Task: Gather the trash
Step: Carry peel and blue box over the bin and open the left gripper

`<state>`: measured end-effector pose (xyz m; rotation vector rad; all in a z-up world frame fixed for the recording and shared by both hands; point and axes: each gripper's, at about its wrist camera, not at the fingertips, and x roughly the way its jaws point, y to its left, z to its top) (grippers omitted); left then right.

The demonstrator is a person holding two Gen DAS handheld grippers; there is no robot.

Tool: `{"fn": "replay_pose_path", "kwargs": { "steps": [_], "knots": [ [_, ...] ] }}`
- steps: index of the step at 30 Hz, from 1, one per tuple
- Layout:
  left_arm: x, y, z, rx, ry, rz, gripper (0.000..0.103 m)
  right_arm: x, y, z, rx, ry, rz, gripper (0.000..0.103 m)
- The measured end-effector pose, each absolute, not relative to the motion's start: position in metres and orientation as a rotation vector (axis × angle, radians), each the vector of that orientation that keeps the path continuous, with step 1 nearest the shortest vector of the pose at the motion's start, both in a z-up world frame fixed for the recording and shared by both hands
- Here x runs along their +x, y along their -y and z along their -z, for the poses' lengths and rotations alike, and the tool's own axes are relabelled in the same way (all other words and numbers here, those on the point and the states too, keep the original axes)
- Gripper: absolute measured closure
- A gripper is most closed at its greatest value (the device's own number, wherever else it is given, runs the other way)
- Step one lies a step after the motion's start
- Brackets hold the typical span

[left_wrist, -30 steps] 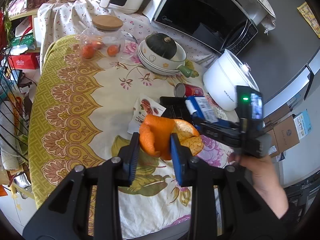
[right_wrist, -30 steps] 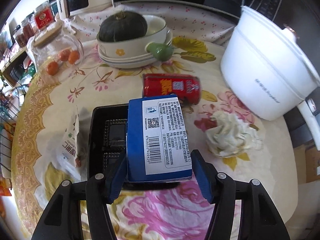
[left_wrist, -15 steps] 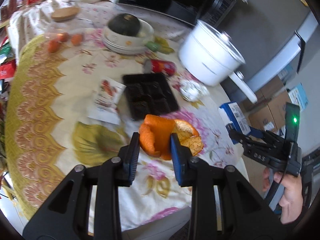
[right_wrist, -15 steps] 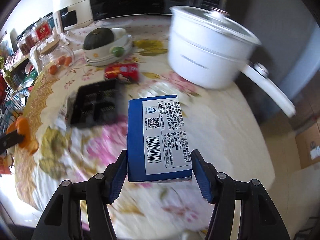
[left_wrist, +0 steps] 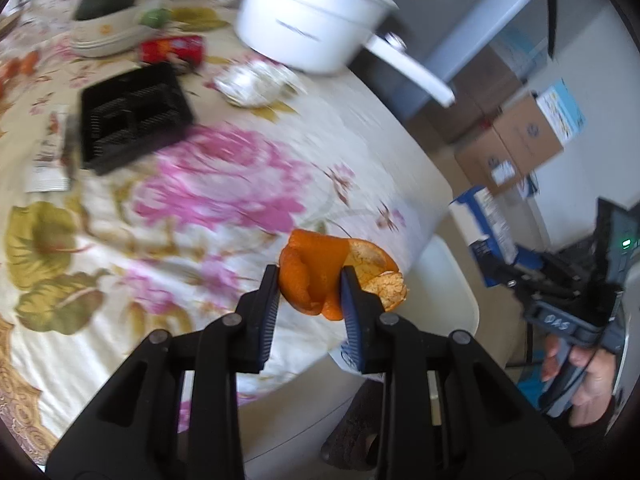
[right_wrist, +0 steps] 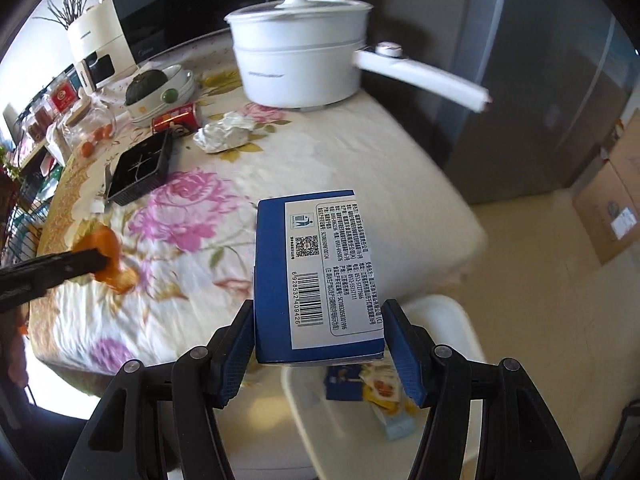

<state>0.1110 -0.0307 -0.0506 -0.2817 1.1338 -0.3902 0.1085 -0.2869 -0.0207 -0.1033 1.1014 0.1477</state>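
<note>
My left gripper (left_wrist: pixel 310 292) is shut on an orange peel (left_wrist: pixel 316 276), held over the table's near edge; it also shows in the right wrist view (right_wrist: pixel 106 264). My right gripper (right_wrist: pixel 320 332) is shut on a blue carton (right_wrist: pixel 318 276), held off the table above a white bin (right_wrist: pixel 452 320) with wrappers inside. The carton also shows in the left wrist view (left_wrist: pixel 486 228). On the table lie a black plastic tray (left_wrist: pixel 132 114), a red can (left_wrist: pixel 172 48), a crumpled tissue (left_wrist: pixel 252 82) and a snack wrapper (left_wrist: pixel 48 156).
A white pot (right_wrist: pixel 304 64) with a long handle stands at the table's far right. A bowl stack with a green squash (right_wrist: pixel 150 84) and a glass jar (right_wrist: pixel 86 128) stand behind. Cardboard boxes (left_wrist: pixel 516 136) sit on the floor by a grey fridge (right_wrist: pixel 540 80).
Both grippers have swung right, away from the table's middle toward its edge and the white bin. The carton has left the table and hangs over the bin. Both grips are unchanged.
</note>
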Motion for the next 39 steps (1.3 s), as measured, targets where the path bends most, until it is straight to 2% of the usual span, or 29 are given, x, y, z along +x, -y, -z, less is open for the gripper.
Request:
{"fn": "replay_pose_path", "kwargs": {
  "steps": [17, 37, 39],
  "knots": [
    [0.089, 0.154, 0.073, -0.021, -1.134, 0.568, 0.071, 0.052, 0.395, 0.063, -0.085, -1.188, 0.016, 0.039],
    [0.075, 0.232, 0.111, 0.196, -1.142, 0.676, 0.071, 0.033, 0.444, 0.077, -0.024, -1.224, 0.085, 0.039],
    [0.076, 0.234, 0.113, 0.196, -1.141, 0.669, 0.065, 0.032, 0.446, 0.076, -0.017, -1.223, 0.087, 0.039]
  ]
}}
